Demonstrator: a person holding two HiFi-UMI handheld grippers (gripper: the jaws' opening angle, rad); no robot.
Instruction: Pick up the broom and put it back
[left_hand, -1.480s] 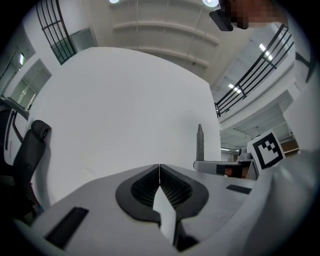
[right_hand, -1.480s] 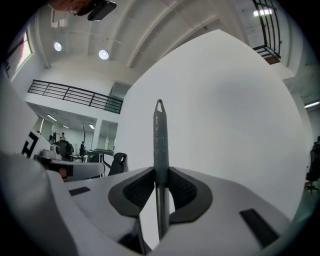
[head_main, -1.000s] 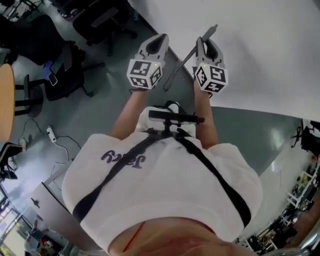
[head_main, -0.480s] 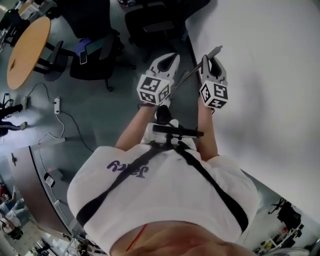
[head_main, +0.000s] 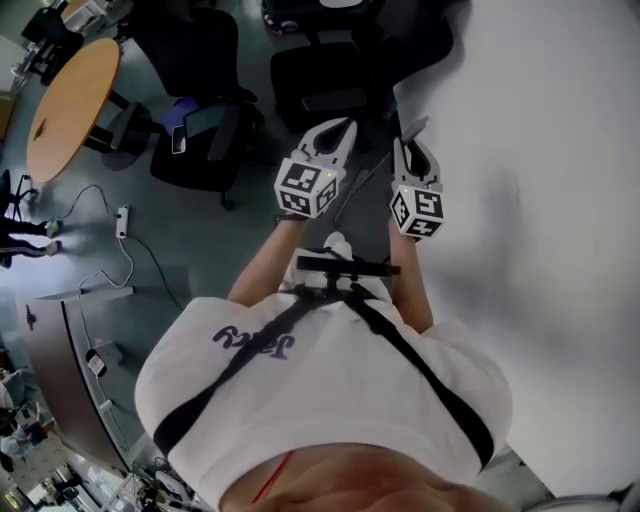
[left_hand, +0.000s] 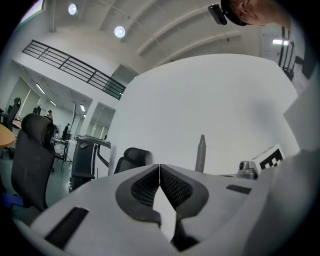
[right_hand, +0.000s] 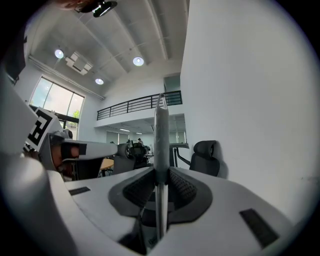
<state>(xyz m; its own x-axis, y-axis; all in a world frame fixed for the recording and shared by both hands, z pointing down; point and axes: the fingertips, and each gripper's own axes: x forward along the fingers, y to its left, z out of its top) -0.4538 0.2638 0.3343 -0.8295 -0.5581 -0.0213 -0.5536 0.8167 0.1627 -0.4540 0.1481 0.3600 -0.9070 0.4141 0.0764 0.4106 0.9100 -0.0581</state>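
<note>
A white wall (head_main: 560, 220) is taken as the landmark; a round wooden table (head_main: 70, 100) is set well apart from it, and black office chairs (head_main: 205, 140) are placed between table and wall; the right gripper (right_hand: 161, 175) is held nearest the wall, its jaws pinched on the grey broom handle (right_hand: 161, 135); the left gripper (left_hand: 159, 172) is carried on the side away from the wall, jaws pressed together on nothing.

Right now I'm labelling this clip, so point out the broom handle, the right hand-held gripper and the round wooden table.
broom handle (right_hand: 161, 132): right gripper view, shaft above the jaws.
right hand-held gripper (head_main: 414, 148): head view, between its fingertips.
round wooden table (head_main: 72, 108): head view, bare top.
</note>
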